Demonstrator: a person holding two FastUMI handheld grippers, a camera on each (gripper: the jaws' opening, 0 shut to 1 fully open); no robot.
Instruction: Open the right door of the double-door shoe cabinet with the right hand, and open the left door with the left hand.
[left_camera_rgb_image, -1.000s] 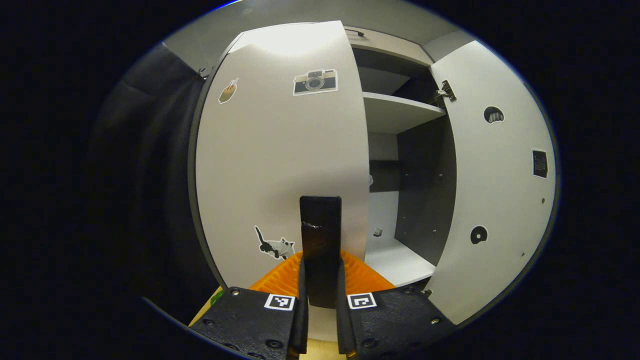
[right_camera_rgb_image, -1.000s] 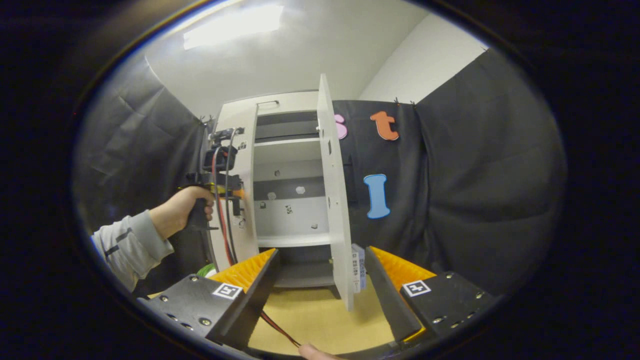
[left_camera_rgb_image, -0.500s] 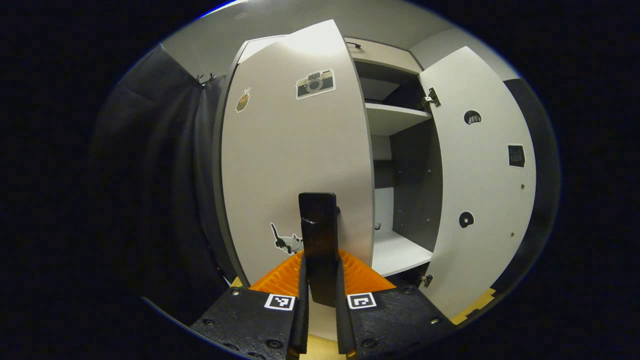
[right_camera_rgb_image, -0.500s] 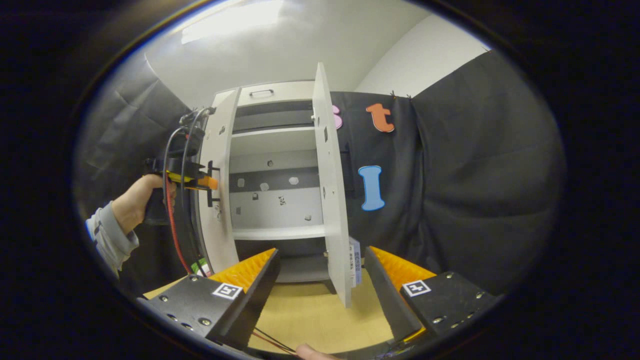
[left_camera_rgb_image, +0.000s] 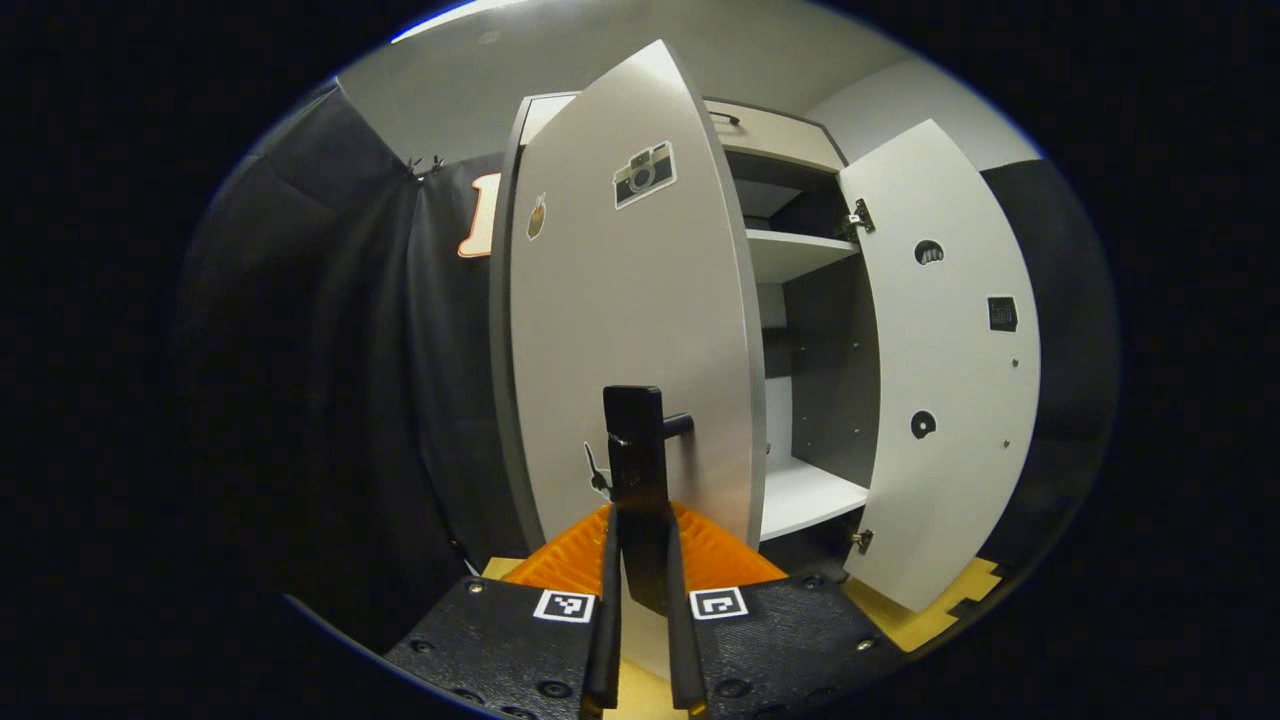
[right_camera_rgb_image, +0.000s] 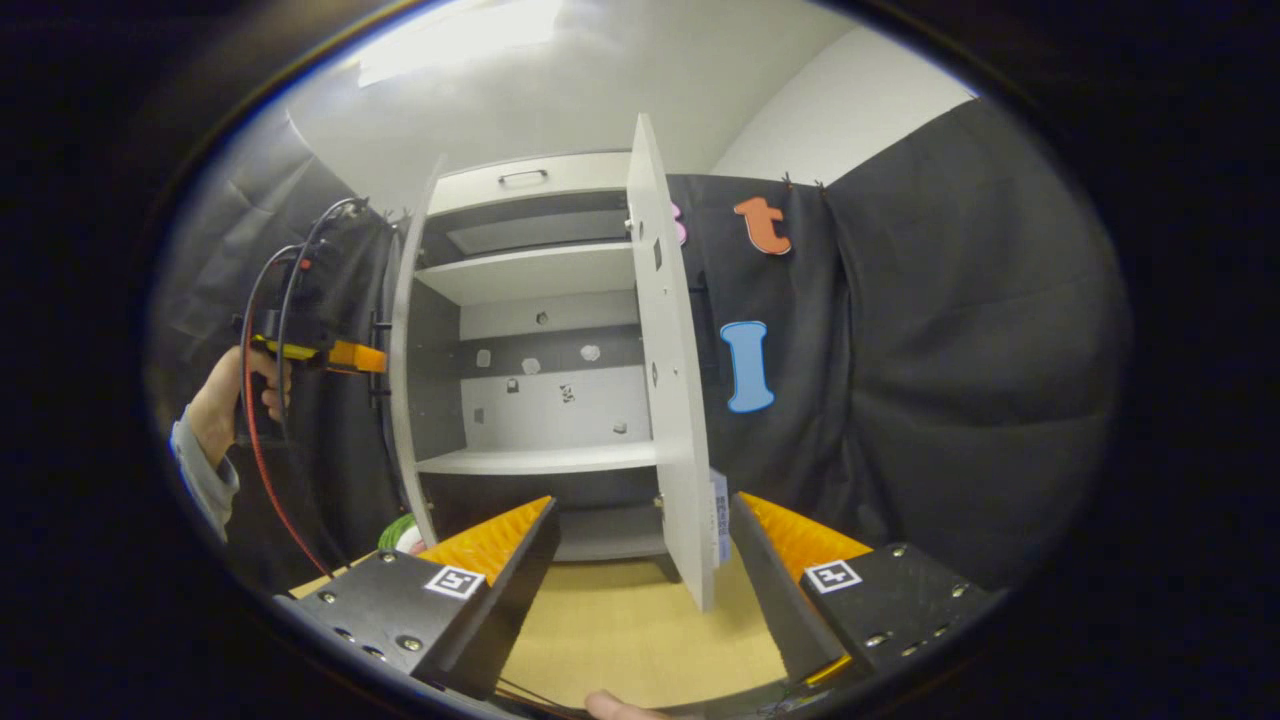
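Note:
The white shoe cabinet stands with both doors swung out. In the left gripper view, my left gripper is shut on the black vertical handle of the left door, which carries a camera sticker. The right door hangs wide open beyond it. In the right gripper view, my right gripper is open and holds nothing. The right door shows edge-on just ahead of it, apart from the fingers. Farther left, a hand holds the left gripper at the left door's edge.
Bare shelves show inside the cabinet, and a drawer with a small handle sits on top. Tan floor mats lie in front. Black cloth walls close in on both sides. A red cable hangs from the left gripper.
The left door has swung farther open with my left gripper holding its handle. The right gripper stayed open and shifted slightly; more of the cabinet's inside shows.

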